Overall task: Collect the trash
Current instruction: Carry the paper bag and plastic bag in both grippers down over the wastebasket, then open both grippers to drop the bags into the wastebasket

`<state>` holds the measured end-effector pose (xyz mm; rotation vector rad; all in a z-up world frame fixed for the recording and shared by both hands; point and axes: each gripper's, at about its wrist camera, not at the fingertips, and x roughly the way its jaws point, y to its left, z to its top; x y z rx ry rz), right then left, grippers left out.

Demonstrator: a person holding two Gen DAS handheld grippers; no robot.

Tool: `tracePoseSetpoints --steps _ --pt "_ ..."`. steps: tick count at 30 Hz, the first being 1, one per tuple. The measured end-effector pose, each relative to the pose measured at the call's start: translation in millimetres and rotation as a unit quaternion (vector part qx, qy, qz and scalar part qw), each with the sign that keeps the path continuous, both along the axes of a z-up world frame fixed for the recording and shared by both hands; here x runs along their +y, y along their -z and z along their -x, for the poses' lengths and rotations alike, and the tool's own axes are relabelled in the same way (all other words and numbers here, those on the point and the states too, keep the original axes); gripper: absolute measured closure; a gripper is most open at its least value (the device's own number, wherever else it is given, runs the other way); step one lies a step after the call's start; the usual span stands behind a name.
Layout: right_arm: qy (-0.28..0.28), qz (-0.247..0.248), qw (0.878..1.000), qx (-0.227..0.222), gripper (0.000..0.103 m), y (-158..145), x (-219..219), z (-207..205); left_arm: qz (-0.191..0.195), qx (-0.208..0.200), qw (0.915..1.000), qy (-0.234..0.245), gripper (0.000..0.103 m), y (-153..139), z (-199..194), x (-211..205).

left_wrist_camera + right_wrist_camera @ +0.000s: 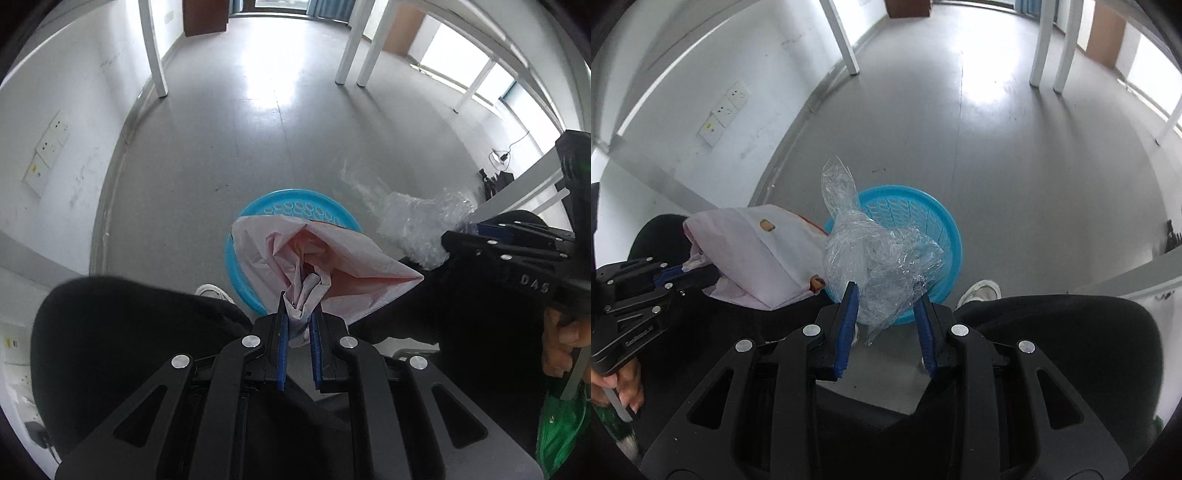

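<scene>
1. Trash is in both grippers above a blue perforated waste basket that stands on the grey floor, between the person's dark-trousered knees and just ahead of a white shoe.
2. The left gripper has its blue pads nearly together, clamped on the twisted tail of a crumpled pale pink paper bag.
3. The right gripper has its jaws partly apart, pinching a ball of clear plastic film between the pads.
4. The step in hand looks like dropping both pieces into the basket.
5. To do it well, bring each bundle fully inside the rim before letting go. In the left wrist view the bag's far corner hangs out past the rim on the right side, so I would shift it toward the basket's middle first.
6. Release one piece at a time. The film is light and springy and may cling to a pad, so open that gripper wide and low.
7. The bag's long axis runs away from the left gripper, toward the basket, its broad folded end leading and its twisted tail in the pads.
8. The film has no clear long axis, though one loose flap sticks out on the far side, over the basket's rim.
</scene>
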<state>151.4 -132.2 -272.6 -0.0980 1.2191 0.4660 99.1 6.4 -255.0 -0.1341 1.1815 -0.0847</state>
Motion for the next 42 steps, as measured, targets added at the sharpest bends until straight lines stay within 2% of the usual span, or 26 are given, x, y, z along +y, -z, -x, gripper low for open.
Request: tracePoseSetpoints --steps 17,26,32,37,42 --pt "0.027 0.029 0.998 0.048 0.074 50 1 -62 -0.034 0.062 0.9974 0.015 0.094 41 -60 -13" --pt "0.029 0.047 0.994 0.095 0.074 89 11 -88 -0.056 0.113 0.9916 0.026 0.094 76 -93 -26" --pt "0.031 0.063 0.99 0.121 0.074 113 22 -104 -0.064 0.136 0.9879 0.037 0.093 89 -103 -30" --pt "0.039 0.062 0.988 0.136 0.074 125 22 -111 -0.089 0.139 0.9847 0.055 0.093 94 -106 -39" --pt "0.03 0.073 0.987 0.137 0.073 130 29 -110 -0.099 0.142 0.9829 0.064 0.093 96 -109 -43"
